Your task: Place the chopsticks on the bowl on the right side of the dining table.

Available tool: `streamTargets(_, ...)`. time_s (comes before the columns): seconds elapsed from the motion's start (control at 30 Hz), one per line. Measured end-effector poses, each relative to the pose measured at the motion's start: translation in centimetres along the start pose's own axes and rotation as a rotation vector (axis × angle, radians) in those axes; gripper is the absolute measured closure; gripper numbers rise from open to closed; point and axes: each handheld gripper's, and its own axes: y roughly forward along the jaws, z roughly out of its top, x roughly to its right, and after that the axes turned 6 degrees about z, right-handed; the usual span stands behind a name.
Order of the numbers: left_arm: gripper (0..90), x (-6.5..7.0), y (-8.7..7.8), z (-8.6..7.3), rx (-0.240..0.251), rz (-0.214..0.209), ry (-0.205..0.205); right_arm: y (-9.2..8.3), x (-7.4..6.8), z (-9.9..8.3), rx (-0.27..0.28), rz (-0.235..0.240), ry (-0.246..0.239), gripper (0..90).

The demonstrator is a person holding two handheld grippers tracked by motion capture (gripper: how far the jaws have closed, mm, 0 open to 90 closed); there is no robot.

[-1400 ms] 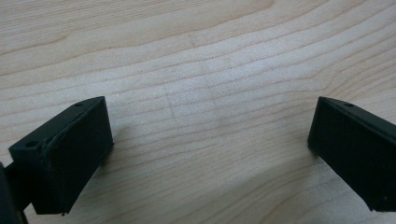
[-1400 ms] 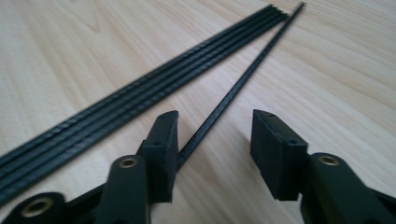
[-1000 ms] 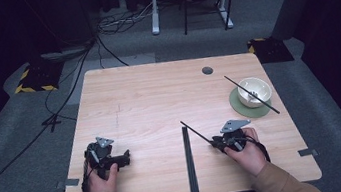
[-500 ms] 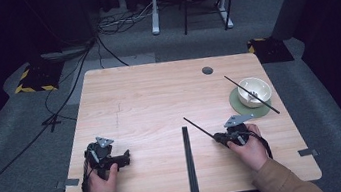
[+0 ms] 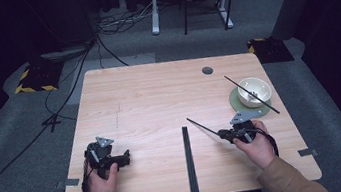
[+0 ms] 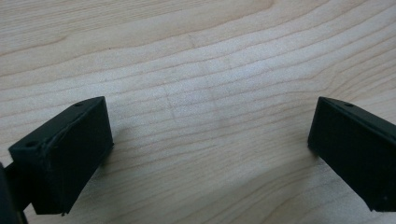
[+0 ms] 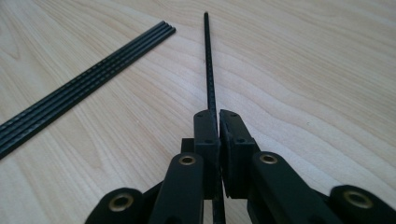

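Note:
My right gripper (image 5: 220, 134) is near the front right of the wooden table (image 5: 158, 92), shut on a thin black rod (image 5: 202, 127) that sticks out to the upper left just above the wood. In the right gripper view, the rod (image 7: 208, 60) runs straight ahead from between the pressed jaws of the right gripper (image 7: 218, 116). A bundle of several black rods (image 5: 189, 161) lies at the front middle of the table, to the left of the held one. My left gripper (image 5: 127, 156) rests at the front left, open. Its jaws stand wide apart over bare wood in the left gripper view (image 6: 210, 140).
A white bowl (image 5: 254, 92) stands on a green coaster (image 5: 236, 103) at the right, with another black rod (image 5: 271, 107) lying across its rim. A round cable hole (image 5: 208, 70) is at the table's far side. The rod bundle (image 7: 88, 81) lies left of the right gripper.
My right hand has moved to the right and slightly up with the rod in its jaws, carrying it away from the bundle. The left hand has stayed put.

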Motion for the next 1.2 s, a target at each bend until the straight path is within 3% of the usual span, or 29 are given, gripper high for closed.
streamTargets(0.4,0.1,0.0,0.0,0.0,0.0,0.0,0.0,-3.7,-0.1,1.0,0.075,-0.003,-0.034,86.8)
streamTargets(1.2,0.1,0.0,0.0,0.0,0.0,-0.002,0.001,-8.3,1.1,3.6,0.155,-0.033,-0.076,86.8)
